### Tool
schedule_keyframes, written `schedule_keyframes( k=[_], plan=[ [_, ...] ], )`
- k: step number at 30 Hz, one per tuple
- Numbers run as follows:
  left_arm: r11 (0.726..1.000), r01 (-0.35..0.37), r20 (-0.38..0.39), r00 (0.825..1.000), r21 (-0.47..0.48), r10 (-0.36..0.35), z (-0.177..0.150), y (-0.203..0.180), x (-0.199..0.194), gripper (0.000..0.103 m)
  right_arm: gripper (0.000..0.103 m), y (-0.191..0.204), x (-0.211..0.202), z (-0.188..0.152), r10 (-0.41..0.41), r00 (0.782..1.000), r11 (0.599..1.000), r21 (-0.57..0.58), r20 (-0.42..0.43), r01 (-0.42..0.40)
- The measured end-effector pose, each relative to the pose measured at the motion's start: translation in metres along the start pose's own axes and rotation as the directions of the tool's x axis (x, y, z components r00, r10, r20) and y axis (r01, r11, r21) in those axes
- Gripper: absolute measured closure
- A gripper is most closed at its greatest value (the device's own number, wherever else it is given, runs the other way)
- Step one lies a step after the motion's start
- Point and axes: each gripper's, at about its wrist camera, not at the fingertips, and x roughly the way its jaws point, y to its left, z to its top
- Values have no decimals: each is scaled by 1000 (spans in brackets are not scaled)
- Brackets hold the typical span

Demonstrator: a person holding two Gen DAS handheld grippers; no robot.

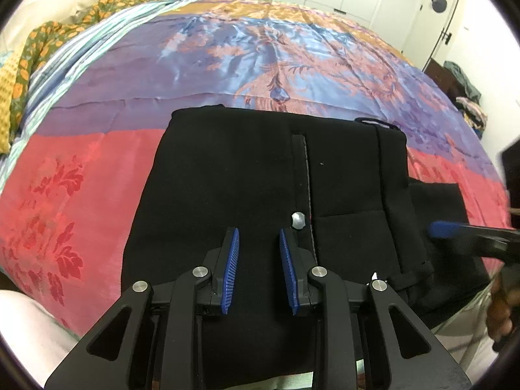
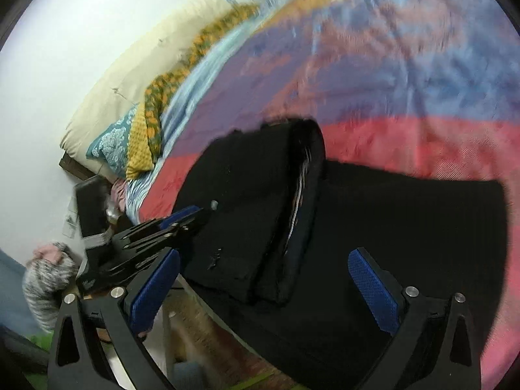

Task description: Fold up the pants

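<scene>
Black pants (image 1: 243,169) lie folded on the colourful bedspread (image 1: 81,178), waistband (image 1: 393,178) to the right and a silver button (image 1: 298,220) beside the fly seam. My left gripper (image 1: 258,230) points down at the fabric just left of the button, jaws a narrow gap apart with nothing between the pads. In the right wrist view the pants (image 2: 247,195) form a thick folded stack over a flat lower layer (image 2: 422,227). My right gripper (image 2: 264,253) hovers wide open over the stack's near edge, holding nothing. My left gripper (image 2: 195,214) shows at the left, tips by the button (image 2: 214,204).
Pillows and a floral blanket (image 1: 19,97) pile up at the bed's left end (image 2: 139,149). A clothes heap (image 1: 471,110) lies beyond the right side by a door (image 1: 438,16). A hand (image 1: 500,312) holds the right gripper. The bed's near edge runs just below the pants.
</scene>
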Motion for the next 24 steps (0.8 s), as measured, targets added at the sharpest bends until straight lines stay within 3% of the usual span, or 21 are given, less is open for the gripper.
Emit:
schedule_keyframes(
  k=[4,8,11,12,13,16,20,22,24],
  plan=[
    [999,29,2,1000,-19,-29,-1,4,0,77,20,-10,25,16,45,995,998,42,-85,-41],
    [999,33,11,999,-15,-33,-2,3,0,76,29,-5,48,26,140,978,988,80,-152,-129],
    [999,33,22,999,-8,-33,-4,3,0,76,33,12,62,25,79,976,997,-4,-201,-82],
    [999,37,28,999,-9,-37,-4,5,0,76,41,20,65,24,34,978,997,-54,-204,-46],
    [999,48,31,998,-14,-48,-4,6,-1,76,59,25,65,23,-24,981,996,-93,-192,6],
    [989,126,79,990,-76,-120,-1,19,-17,70,73,36,56,20,-59,989,991,-126,-135,42],
    [975,141,296,951,-170,-85,2,50,-69,41,81,45,9,17,45,999,996,-79,3,-44],
    [964,132,353,935,-229,-44,1,68,-83,41,82,46,-12,14,64,997,996,-69,45,-61],
    [954,125,345,938,-271,-25,0,82,-82,41,83,44,-36,10,80,993,996,-54,83,-76]
  ],
)
